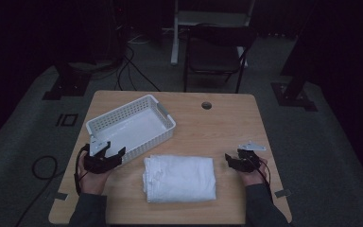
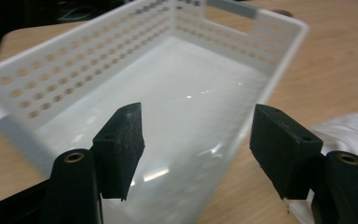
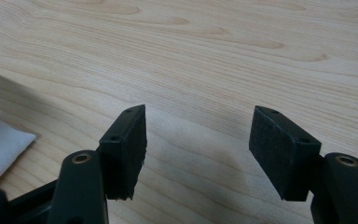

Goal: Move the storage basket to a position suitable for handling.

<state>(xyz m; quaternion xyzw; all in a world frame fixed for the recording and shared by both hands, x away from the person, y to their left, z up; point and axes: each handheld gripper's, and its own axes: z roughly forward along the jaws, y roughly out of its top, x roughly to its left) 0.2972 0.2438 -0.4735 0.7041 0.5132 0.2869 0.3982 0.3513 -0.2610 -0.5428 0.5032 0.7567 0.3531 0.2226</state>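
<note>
**Towel waits beside an empty basket**

Towel point(image 1: 179, 178) lies folded flat on the table point(image 1: 217, 123), near the front edge, between the two hands. It is white and neat, with nothing on top of it. It looks ready to be picked up, and that may be why it sits in the middle, where both hands can get to it.

The left tongs point(image 1: 108, 152) are just left of the towel, right at the near corner of the white basket point(image 1: 168, 130). They are partly open and hold nothing. In the left gripper view, the black jaws stand apart on either side of the basket's near end, but it is hard to tell if they touch it. A bit of the towel shows at the right edge of that view.

The right tongs point(image 1: 231, 160) are on the other side of the towel, near its right edge and not touching it. They are partly open too, and they are empty. Their jaws point at bare wood, with the towel's corner off to one side.

The basket has holes in its walls and a smooth white floor. Nothing is in it. It sits slanted, just behind the towel, so it seems a good place for the towel to go.
</note>
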